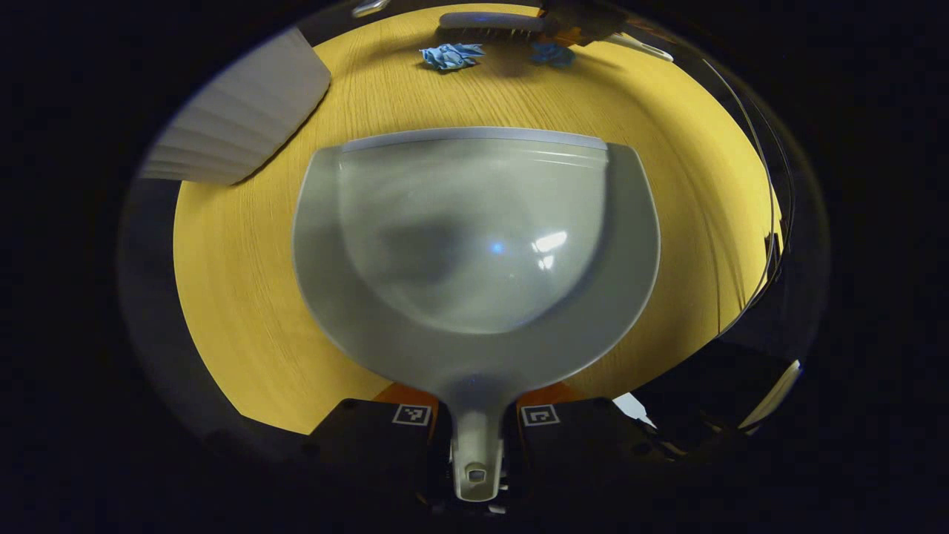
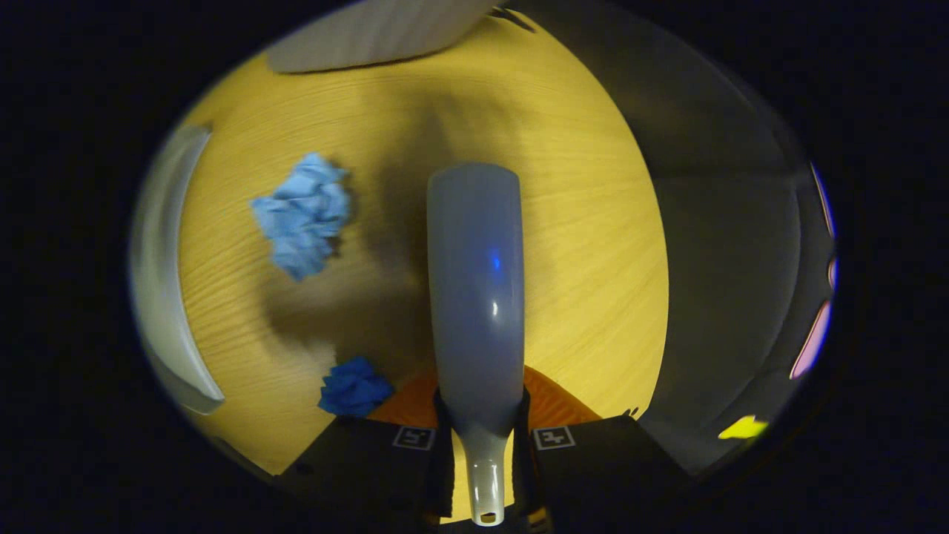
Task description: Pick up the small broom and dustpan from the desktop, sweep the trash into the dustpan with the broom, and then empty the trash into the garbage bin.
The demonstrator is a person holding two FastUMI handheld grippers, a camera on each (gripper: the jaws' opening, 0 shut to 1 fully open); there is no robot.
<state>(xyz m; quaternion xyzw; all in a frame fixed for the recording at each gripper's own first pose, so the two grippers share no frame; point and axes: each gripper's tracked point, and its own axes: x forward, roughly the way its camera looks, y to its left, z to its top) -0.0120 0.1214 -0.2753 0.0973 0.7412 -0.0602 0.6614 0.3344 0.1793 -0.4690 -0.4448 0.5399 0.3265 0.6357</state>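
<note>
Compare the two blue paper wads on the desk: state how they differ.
Colour: the light blue wad is pale, while the dark blue wad is a deeper blue.
Size: in the right gripper view the light blue wad looks larger and looser; the dark blue wad is smaller and tighter.
Place: the dark blue wad lies close beside the broom, near the right gripper; the light blue wad lies farther out.
Both are crumpled and rest on the yellow desktop, unswept.
</note>
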